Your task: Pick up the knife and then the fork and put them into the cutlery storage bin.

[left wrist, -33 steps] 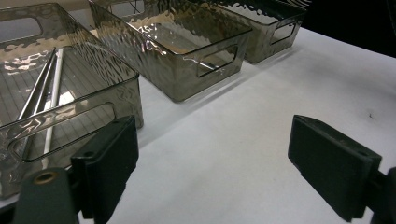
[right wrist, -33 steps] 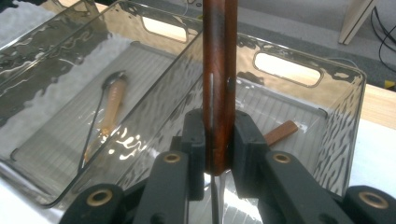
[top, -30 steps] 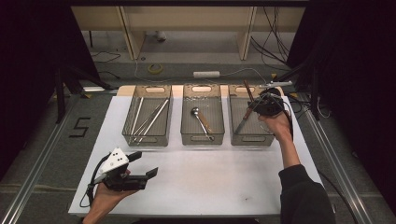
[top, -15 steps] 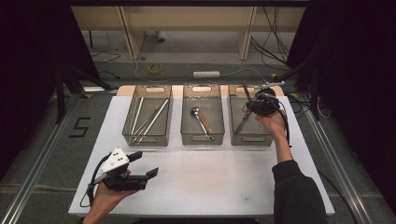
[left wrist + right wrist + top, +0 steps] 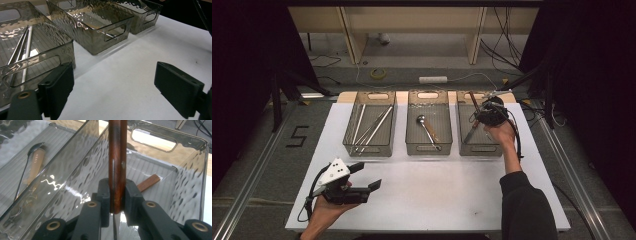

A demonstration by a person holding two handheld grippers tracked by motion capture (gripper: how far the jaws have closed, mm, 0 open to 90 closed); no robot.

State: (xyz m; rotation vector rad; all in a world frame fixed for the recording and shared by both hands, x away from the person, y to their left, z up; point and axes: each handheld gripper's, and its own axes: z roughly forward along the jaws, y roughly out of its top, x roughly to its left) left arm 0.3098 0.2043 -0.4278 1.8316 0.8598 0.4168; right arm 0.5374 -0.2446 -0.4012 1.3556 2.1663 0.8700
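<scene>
My right gripper hangs over the right clear bin, shut on a wooden-handled knife. In the right gripper view the pads clamp the brown handle, with the gripper inside the bin's walls. Another wooden handle lies on the bin floor. My left gripper rests low at the table's front left, open, with nothing between its jaws.
The left bin holds several long metal rods. The middle bin holds a spoon with a wooden handle. White table stretches in front of the bins. Cables lie on the floor beyond.
My right gripper has sunk a little and shifted left over the right bin, still holding the knife. The left gripper has stayed put.
</scene>
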